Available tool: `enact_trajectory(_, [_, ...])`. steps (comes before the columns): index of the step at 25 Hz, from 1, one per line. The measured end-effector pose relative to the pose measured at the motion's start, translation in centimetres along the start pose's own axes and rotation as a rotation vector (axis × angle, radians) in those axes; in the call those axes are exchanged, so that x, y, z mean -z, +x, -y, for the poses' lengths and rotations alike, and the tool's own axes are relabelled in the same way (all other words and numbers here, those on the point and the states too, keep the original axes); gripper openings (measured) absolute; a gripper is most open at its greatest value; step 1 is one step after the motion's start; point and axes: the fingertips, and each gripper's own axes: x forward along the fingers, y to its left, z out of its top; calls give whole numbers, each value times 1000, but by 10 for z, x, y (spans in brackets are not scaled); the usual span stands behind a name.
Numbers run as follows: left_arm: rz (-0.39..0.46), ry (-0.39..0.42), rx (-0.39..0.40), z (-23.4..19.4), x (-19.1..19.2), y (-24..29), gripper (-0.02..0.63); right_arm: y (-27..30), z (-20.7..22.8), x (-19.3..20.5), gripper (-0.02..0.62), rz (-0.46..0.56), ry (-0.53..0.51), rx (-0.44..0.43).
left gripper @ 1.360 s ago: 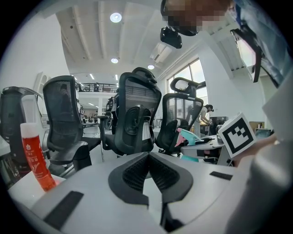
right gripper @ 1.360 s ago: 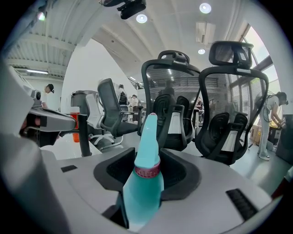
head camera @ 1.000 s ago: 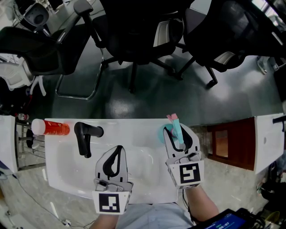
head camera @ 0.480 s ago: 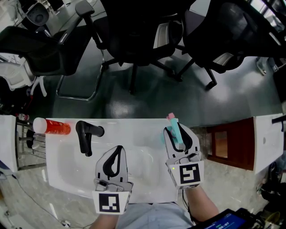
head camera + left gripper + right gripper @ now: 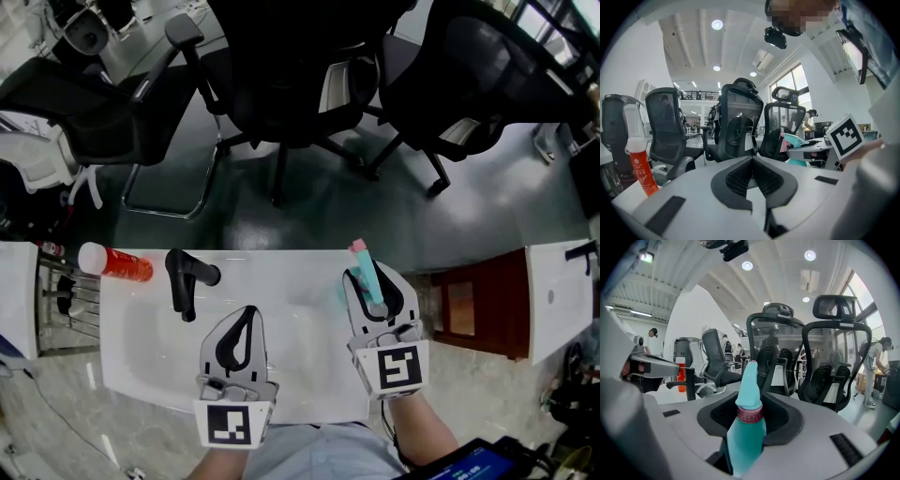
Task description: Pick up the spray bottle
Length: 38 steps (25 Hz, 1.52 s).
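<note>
right gripper grips the teal spray bottle around its body, nozzle up, to lift it upright; left gripper rests closed, empty.

A capped bottle stands at the far left corner of the table, with an L-shaped handle just to its right. The left hand-held gripper is over the near middle. To its right, the right hand-held gripper has the spray bottle upright between its jaws. Office chairs stand beyond the far edge.
</note>
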Motion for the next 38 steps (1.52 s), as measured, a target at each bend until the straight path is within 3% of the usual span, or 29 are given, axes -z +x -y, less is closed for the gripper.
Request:
enact_trajectory(6, [9, 22, 3, 10, -12, -14, 15, -26, -2, -20, 158, 25, 15, -17])
enact_trajectory(30, [212, 108, -56, 44, -84, -76, 16, -130, -15, -91, 160, 229, -33, -46])
enact_trajectory(38, [244, 124, -56, 52, -97, -85, 15, -145, -20, -94, 158, 226, -40, -61])
